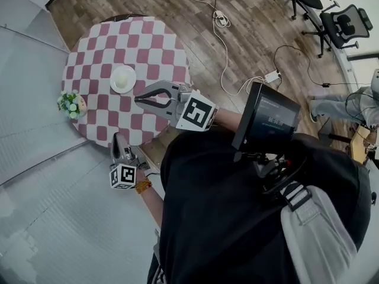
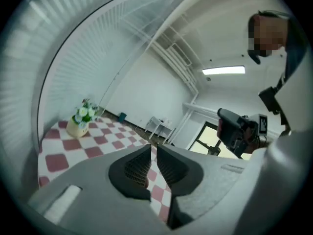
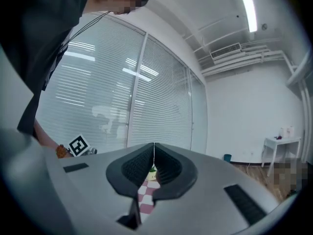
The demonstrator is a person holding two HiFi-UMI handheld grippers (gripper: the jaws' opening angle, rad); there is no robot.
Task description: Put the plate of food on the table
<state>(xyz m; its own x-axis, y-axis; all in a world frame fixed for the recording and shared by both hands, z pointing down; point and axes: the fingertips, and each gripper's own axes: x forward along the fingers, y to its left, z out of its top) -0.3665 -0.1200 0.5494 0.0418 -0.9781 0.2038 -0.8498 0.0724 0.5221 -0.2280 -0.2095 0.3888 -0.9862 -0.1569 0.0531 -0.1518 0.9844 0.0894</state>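
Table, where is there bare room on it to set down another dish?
The table is bare across its far side, beyond the plate, and along the right rim. It is tighter on the left, between plate and flowers, and at the near side, where the right gripper hangs over it and the left gripper sits at the rim.

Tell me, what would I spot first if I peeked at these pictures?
The round table in its red-and-white checked cloth grabs the eye, at the upper left of the head view. A white plate of food sits near its middle, and a little pot of flowers stands at its left edge. The right gripper hangs over the cloth, just beside the plate.
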